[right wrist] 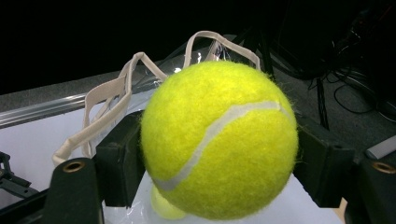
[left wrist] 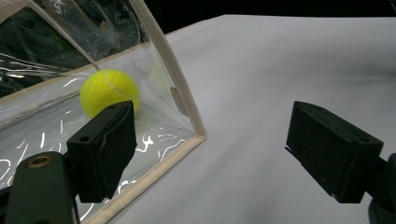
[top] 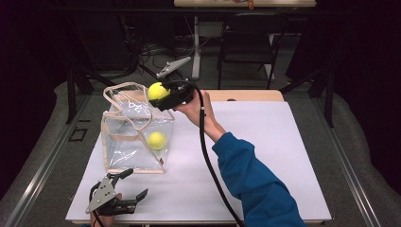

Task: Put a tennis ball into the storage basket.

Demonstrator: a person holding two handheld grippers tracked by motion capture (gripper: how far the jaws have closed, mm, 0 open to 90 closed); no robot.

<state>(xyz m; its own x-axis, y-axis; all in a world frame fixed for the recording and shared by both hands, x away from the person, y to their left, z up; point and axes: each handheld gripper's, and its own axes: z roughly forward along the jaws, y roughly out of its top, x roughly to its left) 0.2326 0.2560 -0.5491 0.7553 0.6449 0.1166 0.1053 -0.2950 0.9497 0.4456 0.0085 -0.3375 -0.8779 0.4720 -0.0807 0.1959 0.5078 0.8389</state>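
I have the right gripper (top: 166,96) clamped across the middle of a fuzzy yellow-green tennis ball with a white seam (right wrist: 219,140), one black jaw on each side of it, and I am holding it just above the open mouth of the clear plastic tote bag with cream fabric trim and handles (top: 135,137). I judge the ball light and a little springy, with felt that gives the jaws good friction, so gripping it across its widest part as I do now should hold without much squeeze. The bag looks thin and floppy, likely to shift or crumple if nudged; its trim or handles would be the place to take hold. A second ball of the same kind (left wrist: 109,91) lies inside the bag on its floor, toward the near right corner. The left gripper (top: 124,186) hovers low just in front of the bag, jaws wide apart and empty. By my count: two tennis balls, one bag, two handles on it, two grippers. The bag stands on a white table surface (top: 265,151).
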